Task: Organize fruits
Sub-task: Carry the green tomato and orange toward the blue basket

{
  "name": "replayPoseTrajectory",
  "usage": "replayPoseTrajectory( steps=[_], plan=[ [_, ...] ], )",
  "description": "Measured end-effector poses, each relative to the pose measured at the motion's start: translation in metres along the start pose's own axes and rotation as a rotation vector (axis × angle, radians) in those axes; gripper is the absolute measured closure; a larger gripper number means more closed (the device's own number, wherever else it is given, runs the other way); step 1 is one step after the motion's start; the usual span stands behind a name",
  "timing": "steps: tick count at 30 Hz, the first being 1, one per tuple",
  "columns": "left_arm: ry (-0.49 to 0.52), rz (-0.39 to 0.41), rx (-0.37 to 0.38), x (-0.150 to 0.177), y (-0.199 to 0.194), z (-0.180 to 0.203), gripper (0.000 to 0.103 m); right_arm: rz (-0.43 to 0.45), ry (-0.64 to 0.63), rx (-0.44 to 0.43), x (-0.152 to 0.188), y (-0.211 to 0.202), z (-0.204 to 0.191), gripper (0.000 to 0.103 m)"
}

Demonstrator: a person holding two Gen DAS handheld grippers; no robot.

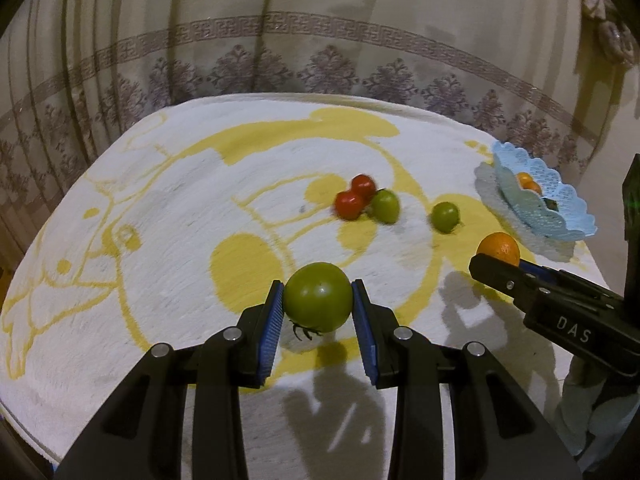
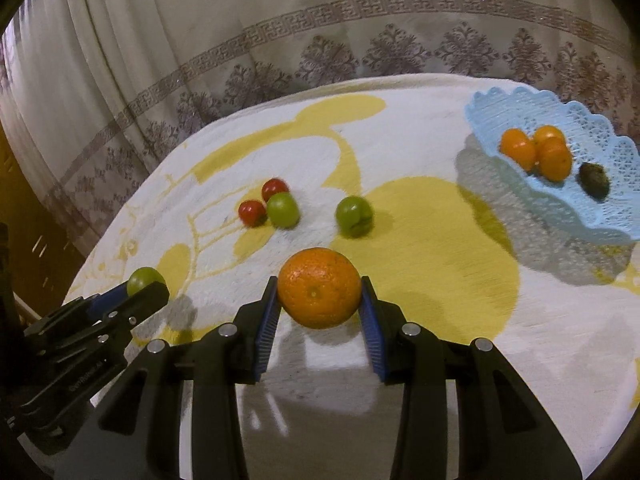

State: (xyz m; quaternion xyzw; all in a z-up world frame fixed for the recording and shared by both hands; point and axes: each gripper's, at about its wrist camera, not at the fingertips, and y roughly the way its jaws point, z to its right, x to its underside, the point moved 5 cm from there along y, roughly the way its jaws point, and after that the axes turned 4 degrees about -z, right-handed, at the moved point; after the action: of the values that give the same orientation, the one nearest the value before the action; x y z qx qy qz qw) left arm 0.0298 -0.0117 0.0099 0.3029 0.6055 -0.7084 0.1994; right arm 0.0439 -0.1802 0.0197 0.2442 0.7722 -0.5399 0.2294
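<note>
My left hand-held gripper (image 1: pixel 318 300) clamps green tomato (image 1: pixel 318 297); right hand-held gripper (image 2: pixel 320 294) clamps orange (image 2: pixel 319 287). Carrying step; next, orange into blue basket (image 2: pixel 600 216).

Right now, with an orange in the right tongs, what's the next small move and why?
Probably carry the orange, gripped in the right tongs, rightward over the blue basket. Other oranges already lie there, so it likely belongs with them.

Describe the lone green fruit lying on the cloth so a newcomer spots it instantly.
Start at the blue lace basket on the yellow-patterned cloth. Toward the red-and-green cluster lies the green fruit. Unlike its neighbours, it touches nothing and sits alone.
</note>
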Motion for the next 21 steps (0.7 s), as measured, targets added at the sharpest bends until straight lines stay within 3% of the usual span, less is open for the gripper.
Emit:
replayPoseTrajectory(
  steps=[13, 21],
  plan=[
    [0.119, 0.019, 0.055, -0.03, 0.003, 0.065, 0.069, 0.105, 0.082, 0.053, -0.016, -0.042, 0.053, 0.063],
    [0.17, 0.025, 0.117, -0.053, 0.008, 0.109, 0.069, 0.183, 0.123, 0.132, -0.028, -0.071, 0.098, 0.063]
  ],
)
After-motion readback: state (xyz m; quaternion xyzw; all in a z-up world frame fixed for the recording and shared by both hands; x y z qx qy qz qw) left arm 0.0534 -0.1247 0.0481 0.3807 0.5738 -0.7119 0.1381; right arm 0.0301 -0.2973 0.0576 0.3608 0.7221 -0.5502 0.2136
